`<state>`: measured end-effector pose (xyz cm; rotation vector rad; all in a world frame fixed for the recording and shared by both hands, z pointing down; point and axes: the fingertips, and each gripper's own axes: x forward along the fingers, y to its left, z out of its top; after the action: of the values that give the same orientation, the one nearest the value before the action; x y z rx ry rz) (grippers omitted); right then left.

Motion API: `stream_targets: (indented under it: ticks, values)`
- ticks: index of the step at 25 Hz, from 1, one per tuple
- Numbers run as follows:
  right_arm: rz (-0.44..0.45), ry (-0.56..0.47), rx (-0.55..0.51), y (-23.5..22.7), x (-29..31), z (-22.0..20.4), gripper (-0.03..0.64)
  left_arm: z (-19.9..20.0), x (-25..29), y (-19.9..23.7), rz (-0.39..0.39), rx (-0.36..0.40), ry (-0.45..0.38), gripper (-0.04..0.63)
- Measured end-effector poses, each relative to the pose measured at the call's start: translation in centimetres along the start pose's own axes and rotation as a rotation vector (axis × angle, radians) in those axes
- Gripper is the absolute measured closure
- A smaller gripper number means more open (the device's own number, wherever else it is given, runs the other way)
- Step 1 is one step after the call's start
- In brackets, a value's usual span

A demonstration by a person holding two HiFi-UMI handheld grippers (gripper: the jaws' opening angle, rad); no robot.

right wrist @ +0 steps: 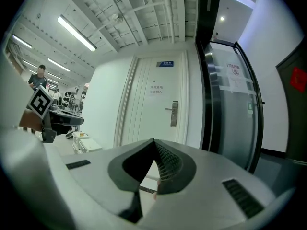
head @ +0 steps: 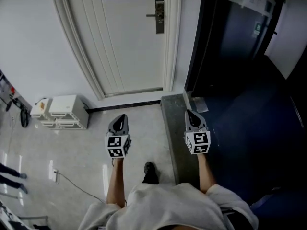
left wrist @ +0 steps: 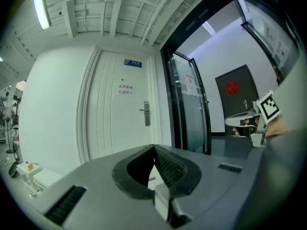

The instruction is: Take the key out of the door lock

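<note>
A low white cabinet [head: 61, 111] sits on the floor at far left. The left gripper [head: 122, 118] points level, jaws pressed together on nothing. Ahead, well apart from both grippers, a white door [head: 124, 37] carries its lock [head: 159, 17]; any key there is too small to make out. The right gripper [head: 189, 114] is likewise closed and empty, near a dark glass door [head: 240, 28].

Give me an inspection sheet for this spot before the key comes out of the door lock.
Surface: pale tiled floor, dark threshold strip on its right.
Job's things: white door closed; lock plate with lever handle; key too small to make out.
Clutter: white boxes against the left wall.
Grippers: left hand-held gripper and right hand-held gripper both shut, empty, short of the door.
Cables: thin cable on the floor.
Surroundings: dark glass door at right.
</note>
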<state>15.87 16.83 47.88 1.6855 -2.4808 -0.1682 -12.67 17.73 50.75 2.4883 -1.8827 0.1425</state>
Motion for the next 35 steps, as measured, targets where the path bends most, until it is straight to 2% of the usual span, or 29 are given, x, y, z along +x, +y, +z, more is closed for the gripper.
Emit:
stream_targets:
  ticks: [7, 11, 25, 35]
  values:
    - [-0.003, -0.01, -0.014, -0.5, 13.6, 3.2, 0.594, 2.7, 11.4, 7.8, -0.019, 0.004, -0.007, 0.577]
    - [-0.003, -0.003, -0.021, -0.9, 18.9, 3.6, 0.594, 3.8, 16.5, 10.8, -0.03, -0.002, -0.016, 0.577]
    - [0.0, 0.013, -0.004, -3.1, 29.6, 2.0, 0.594, 3.5, 27.1, 14.8, -0.04, 0.016, 0.003, 0.577]
    - [0.031, -0.006, 0.007, -8.5, 43.7, 1.0, 0.594, 4.5, 41.1, 18.4, -0.008, 0.027, 0.003, 0.577]
